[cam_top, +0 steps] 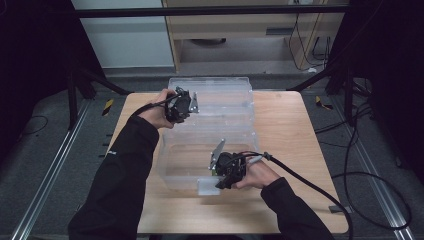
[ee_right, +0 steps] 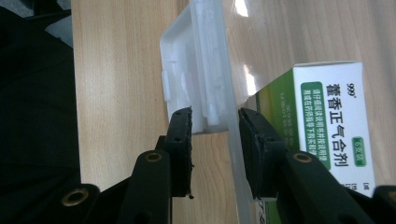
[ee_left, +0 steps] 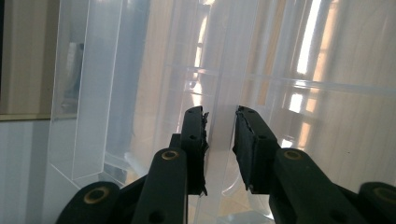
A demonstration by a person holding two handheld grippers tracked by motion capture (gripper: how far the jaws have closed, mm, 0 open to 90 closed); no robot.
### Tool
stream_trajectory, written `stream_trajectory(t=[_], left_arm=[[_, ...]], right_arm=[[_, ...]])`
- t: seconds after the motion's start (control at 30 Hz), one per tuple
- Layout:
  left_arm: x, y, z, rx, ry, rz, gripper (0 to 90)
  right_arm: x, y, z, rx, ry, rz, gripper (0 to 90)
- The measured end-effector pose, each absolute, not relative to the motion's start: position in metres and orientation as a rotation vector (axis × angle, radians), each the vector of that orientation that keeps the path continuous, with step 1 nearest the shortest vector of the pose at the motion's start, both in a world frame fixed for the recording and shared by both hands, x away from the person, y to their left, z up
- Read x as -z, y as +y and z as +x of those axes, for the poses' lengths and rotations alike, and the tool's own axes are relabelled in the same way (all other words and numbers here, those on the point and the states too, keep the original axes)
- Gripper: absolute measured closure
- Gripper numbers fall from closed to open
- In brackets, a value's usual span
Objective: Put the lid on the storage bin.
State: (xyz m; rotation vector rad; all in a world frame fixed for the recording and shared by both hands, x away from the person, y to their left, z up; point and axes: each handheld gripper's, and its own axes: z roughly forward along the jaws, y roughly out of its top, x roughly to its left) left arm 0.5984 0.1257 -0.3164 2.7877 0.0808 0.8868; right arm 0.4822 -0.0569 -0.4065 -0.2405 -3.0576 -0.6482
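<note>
A clear plastic storage box [cam_top: 248, 131] stands open on the wooden table [cam_top: 287, 150], its lid [cam_top: 210, 84] laid back on the far side. My left gripper [cam_top: 192, 107] is at the box's far left, by the lid. In the left gripper view its jaws [ee_left: 220, 121] straddle a clear wall edge [ee_left: 219, 84] with gaps at both pads. My right gripper [cam_top: 220, 181] is at the near wall. In the right gripper view its jaws [ee_right: 215, 114] are shut on the white latch [ee_right: 205, 79] and front wall. A green and white medicine carton [ee_right: 327, 126] lies inside the box.
Bare wooden tabletop [cam_top: 280, 210] lies around the box, wider on the right. Black cables [cam_top: 310, 185] trail from both grippers, the right one running off the table's right side. Dark frame posts and a pale cabinet [cam_top: 240, 30] stand beyond the far edge.
</note>
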Motion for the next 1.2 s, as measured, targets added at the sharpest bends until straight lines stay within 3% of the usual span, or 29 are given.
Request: stream_trajectory(t=[0.73, 0.87, 1.2], left_arm=[[0.31, 0.111, 0.592, -0.869, 0.021, 2.895, 81.2], [0.302, 0.116, 0.592, -0.721, 0.011, 2.856, 86.3], [0.303, 0.116, 0.584, -0.779, 0.009, 2.84, 87.0]], right_arm=[[0.407, -0.057, 0.481, 0.658, -3.06, -0.287, 66.5], [0.407, -0.057, 0.48, 0.656, -3.062, -0.306, 66.6], [0.407, -0.057, 0.481, 0.663, -3.056, -0.316, 66.6]])
